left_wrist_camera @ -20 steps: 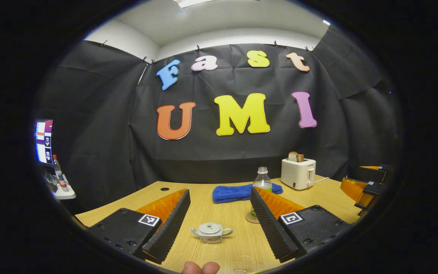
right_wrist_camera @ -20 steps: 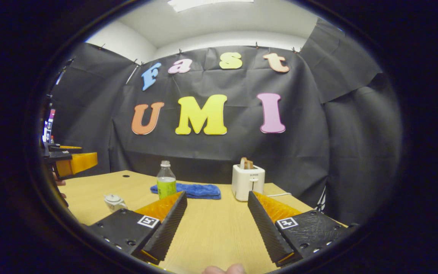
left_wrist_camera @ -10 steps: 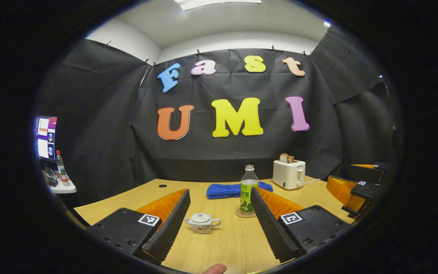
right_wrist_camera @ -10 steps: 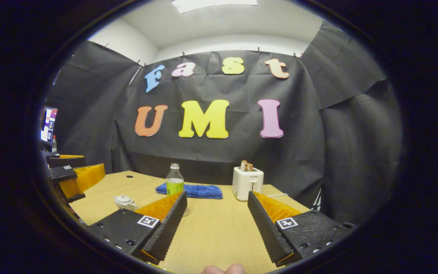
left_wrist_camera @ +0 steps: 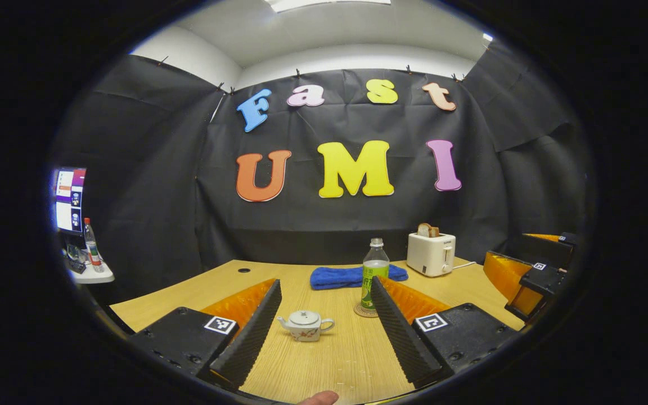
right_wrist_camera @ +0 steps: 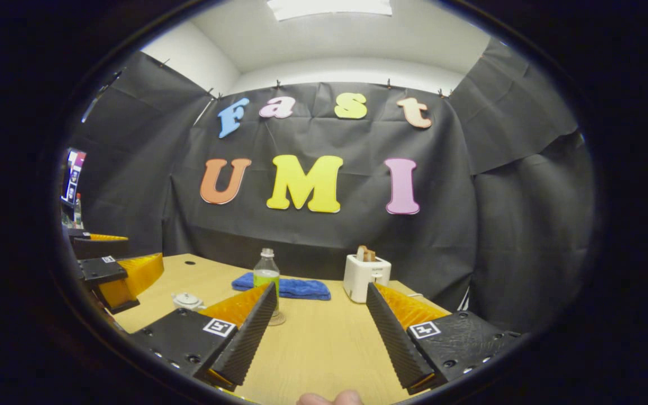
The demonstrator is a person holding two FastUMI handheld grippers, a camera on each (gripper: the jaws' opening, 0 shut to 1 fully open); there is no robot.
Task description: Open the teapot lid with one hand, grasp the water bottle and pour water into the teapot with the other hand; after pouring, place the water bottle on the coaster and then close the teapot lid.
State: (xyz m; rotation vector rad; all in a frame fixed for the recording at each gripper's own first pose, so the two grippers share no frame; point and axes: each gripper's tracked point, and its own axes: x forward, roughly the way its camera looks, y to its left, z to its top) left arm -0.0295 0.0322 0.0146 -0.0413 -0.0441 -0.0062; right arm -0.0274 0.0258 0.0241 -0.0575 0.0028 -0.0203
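Standing lidded beyond the spread, empty left gripper (left_wrist_camera: 324, 332): small teapot (left_wrist_camera: 305, 326), likely fragile ceramic, lid best pinched by its knob; right gripper (right_wrist_camera: 321, 332) likewise spread, empty.

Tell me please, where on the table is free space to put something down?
Bare wood lies in front of the teapot, toward the left gripper, and between the water bottle and toaster. Crowded: the back, with towel, bottle on its coaster.

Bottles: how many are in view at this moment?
2. A clear plastic bottle with a green label stands on the round coaster on the wooden table; a small red-capped bottle stands on the white side shelf, far left.
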